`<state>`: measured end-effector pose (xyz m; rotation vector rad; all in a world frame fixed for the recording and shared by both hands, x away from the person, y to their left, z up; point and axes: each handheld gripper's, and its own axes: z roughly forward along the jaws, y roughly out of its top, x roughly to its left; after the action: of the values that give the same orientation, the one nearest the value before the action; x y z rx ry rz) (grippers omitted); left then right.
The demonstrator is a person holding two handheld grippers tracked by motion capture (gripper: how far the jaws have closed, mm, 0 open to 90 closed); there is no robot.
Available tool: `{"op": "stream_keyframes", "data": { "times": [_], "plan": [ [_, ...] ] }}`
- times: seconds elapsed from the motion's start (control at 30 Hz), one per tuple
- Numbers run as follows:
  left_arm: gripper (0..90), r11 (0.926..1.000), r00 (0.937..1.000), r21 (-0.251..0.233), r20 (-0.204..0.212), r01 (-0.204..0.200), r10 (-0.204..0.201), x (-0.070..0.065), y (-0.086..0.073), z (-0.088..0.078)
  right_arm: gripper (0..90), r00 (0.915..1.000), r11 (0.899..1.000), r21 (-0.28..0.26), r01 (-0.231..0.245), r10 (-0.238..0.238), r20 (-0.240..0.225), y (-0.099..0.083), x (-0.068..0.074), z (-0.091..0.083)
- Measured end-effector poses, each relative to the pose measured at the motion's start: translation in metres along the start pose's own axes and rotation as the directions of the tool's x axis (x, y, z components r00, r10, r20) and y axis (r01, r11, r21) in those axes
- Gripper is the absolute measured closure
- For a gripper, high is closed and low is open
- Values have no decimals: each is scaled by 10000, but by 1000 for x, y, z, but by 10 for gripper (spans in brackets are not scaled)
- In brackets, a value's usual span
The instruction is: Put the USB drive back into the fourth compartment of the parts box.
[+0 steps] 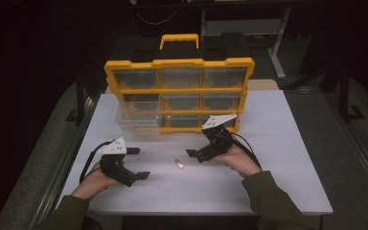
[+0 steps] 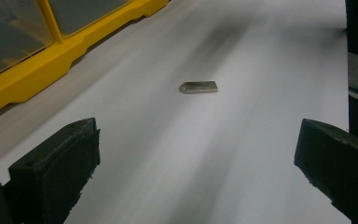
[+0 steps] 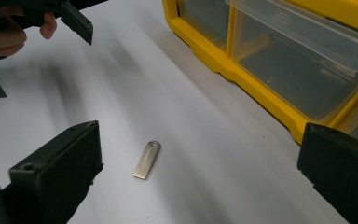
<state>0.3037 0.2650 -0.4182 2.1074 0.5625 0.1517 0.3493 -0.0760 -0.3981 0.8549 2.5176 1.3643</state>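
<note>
We see the left gripper (image 1: 138,163) with its jaws spread wide and nothing between them, held low over the white table (image 1: 278,143) at its near left. The right gripper (image 1: 195,154) likewise has its jaws parted and empty, low over the table right of centre. In each gripper view the two black jaws stand far apart at the frame's lower corners.

Between the two grippers, touching neither, a small flat metal USB stick (image 1: 178,164) lies on the bare table surface. In the right gripper view it lies just ahead of the jaws.

Behind it stands a yellow organiser case (image 1: 179,91) with clear drawers. One clear drawer (image 1: 136,117) at its lower left is pulled out.
</note>
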Motion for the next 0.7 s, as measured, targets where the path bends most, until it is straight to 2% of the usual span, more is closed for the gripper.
{"op": "stream_keyframes", "data": {
  "times": [0.7],
  "plan": [
    [0, 9999, 9999, -98, 65, 88, -87, 1, 0, -1, 0, 9991, 9996, 76, 285, -283, -323, 16, 8, 18]
  ]
}}
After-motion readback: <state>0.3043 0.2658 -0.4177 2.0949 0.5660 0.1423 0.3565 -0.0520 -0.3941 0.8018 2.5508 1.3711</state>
